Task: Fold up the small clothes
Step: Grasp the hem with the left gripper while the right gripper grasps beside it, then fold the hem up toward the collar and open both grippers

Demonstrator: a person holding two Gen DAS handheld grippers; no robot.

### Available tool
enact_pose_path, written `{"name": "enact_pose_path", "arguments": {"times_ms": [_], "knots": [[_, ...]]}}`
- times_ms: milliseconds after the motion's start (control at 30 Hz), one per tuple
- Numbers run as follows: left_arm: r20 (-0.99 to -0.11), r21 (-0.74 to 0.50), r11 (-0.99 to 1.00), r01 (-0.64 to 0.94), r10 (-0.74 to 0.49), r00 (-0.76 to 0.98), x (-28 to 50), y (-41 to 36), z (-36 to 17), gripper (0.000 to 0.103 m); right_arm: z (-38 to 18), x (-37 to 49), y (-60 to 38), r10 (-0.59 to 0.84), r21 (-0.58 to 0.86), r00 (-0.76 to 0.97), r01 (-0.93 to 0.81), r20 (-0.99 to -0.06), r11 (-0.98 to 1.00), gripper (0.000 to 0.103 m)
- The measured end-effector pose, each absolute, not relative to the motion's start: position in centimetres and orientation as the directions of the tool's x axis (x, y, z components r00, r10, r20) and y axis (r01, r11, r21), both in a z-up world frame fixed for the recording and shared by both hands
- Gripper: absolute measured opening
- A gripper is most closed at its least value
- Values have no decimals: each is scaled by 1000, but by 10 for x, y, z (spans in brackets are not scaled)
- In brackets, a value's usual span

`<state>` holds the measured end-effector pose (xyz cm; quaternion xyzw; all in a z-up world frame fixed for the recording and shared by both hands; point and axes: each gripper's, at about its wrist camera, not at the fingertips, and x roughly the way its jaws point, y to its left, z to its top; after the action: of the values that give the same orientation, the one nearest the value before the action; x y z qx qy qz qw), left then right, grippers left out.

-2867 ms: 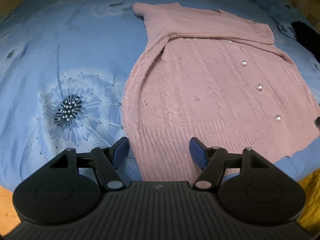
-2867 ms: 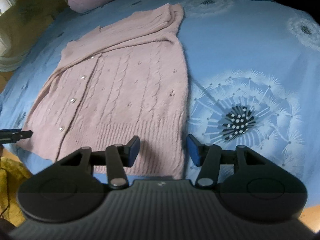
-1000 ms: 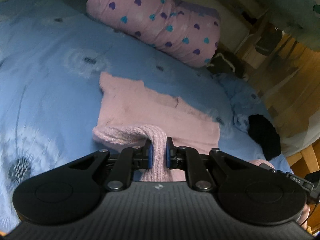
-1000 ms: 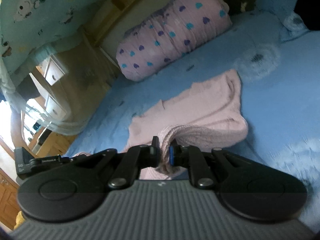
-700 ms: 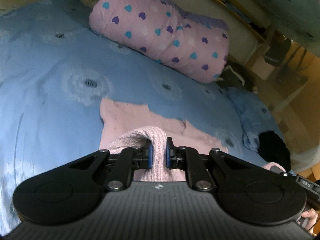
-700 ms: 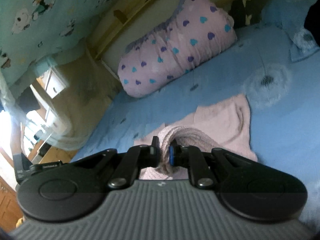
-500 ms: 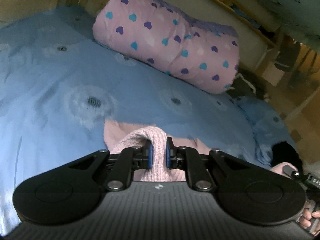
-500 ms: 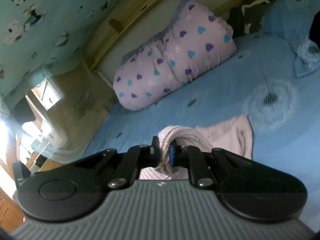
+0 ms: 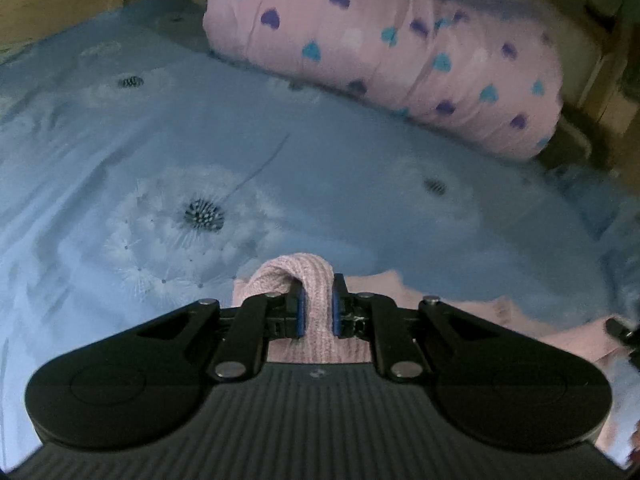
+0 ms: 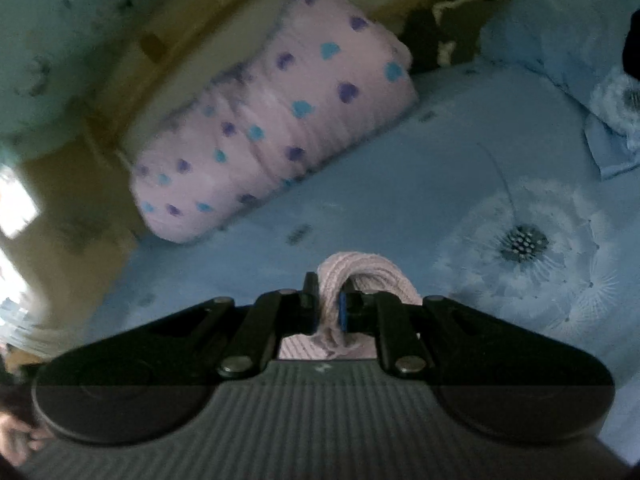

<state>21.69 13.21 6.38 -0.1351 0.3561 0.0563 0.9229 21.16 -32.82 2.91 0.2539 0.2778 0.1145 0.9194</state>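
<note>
The pink knitted cardigan (image 9: 472,316) lies on the blue bed, and its ribbed hem is lifted and carried toward its far end. My left gripper (image 9: 317,300) is shut on a bunched fold of that hem (image 9: 304,276). In the right wrist view my right gripper (image 10: 329,304) is shut on another fold of the same pink knit (image 10: 364,274). Most of the garment is hidden beneath both gripper bodies. At the right edge of the left wrist view a tip of the other gripper (image 9: 624,328) shows, blurred.
A pink bolster with blue and purple hearts (image 9: 392,52) lies across the head of the bed, also seen as the bolster (image 10: 276,120) in the right wrist view. The blue dandelion-print sheet (image 9: 200,216) stretches ahead. A blue pillow (image 10: 560,52) and a dark garment (image 10: 448,20) sit at the far right.
Both grippers, still shut on the hem, have carried it forward toward the bolster. The far part of the cardigan has slid under the grippers out of sight, and the bolster looms larger.
</note>
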Motion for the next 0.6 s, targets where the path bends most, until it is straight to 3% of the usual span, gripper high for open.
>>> {"name": "enact_pose_path", "arguments": {"times_ms": [200, 300, 367, 467, 500, 533, 600], "knots": [[-718, -120, 978, -171, 34, 695, 238, 132, 20, 16, -11, 229, -314, 294, 423, 770, -34, -566, 906, 15], [-706, -94, 986, -136, 31, 708, 233, 129, 25, 19, -12, 224, -310, 284, 388, 775, -54, -565, 920, 14], [-701, -86, 990, -112, 20, 713, 228, 127, 35, 23, -5, 221, -311, 286, 385, 774, -58, -565, 921, 19], [-684, -86, 992, -96, 11, 730, 218, 126, 54, 40, 9, 212, -313, 279, 369, 792, -73, -544, 926, 36], [-670, -78, 992, -94, 18, 742, 214, 125, 61, 53, 14, 208, -313, 275, 359, 801, -80, -533, 930, 43], [-648, -62, 994, -93, 31, 761, 207, 123, 69, 59, 19, 202, -314, 272, 347, 809, -91, -521, 933, 46], [-623, -35, 996, -79, 40, 781, 198, 121, 81, 59, 27, 194, -316, 273, 331, 815, -106, -511, 938, 46]]}}
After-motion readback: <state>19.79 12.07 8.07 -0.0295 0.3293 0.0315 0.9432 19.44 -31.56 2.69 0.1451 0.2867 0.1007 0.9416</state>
